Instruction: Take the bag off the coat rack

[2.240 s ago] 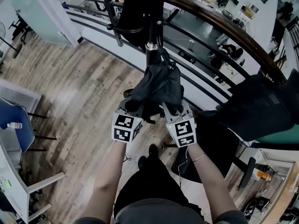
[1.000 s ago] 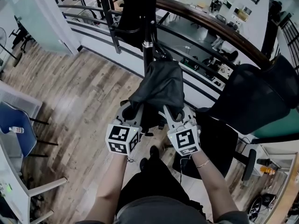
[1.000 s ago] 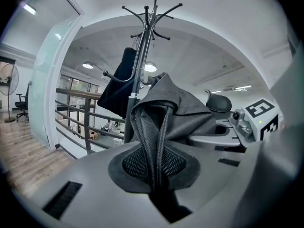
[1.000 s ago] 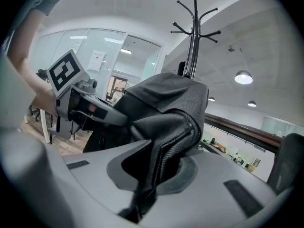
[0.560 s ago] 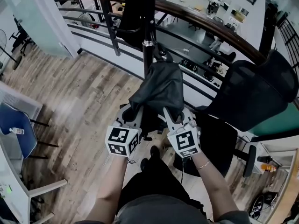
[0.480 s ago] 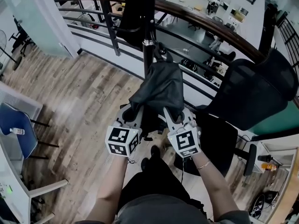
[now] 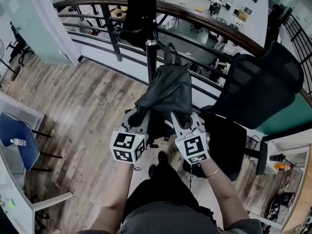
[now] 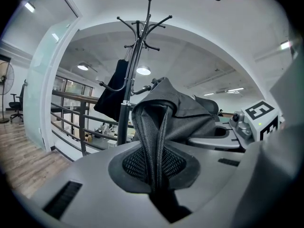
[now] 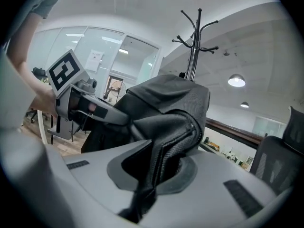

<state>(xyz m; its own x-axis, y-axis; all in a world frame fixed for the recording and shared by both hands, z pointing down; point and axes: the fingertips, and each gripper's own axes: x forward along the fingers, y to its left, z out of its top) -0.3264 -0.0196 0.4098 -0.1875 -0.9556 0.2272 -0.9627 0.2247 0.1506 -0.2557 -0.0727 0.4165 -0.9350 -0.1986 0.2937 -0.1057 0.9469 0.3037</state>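
Note:
A black fabric bag [image 7: 165, 89] hangs between my two grippers, just in front of the coat rack's pole [image 7: 151, 50]. Its handle loop [image 7: 170, 52] stands up beside the pole; whether it touches a hook I cannot tell. My left gripper [image 7: 139, 113] is shut on the bag's mesh strap [image 8: 156, 141]. My right gripper [image 7: 177, 116] is shut on the bag's padded edge [image 9: 164, 151]. In the left gripper view the coat rack [image 8: 137, 46] rises behind the bag [image 8: 185, 113]. The right gripper view shows the rack's top hooks [image 9: 194, 30] beyond the bag [image 9: 166, 99].
A dark garment [image 7: 139, 13] hangs high on the rack. Behind the pole a curved wooden railing [image 7: 209, 21] guards a drop to a lower floor. A black mesh office chair [image 7: 258, 87] stands close at the right, a blue chair [image 7: 19, 145] at the far left on the wood floor.
Both grippers keep their hold on the bag and have drawn it slightly down and toward me, away from the pole. The head view has tilted up a little.

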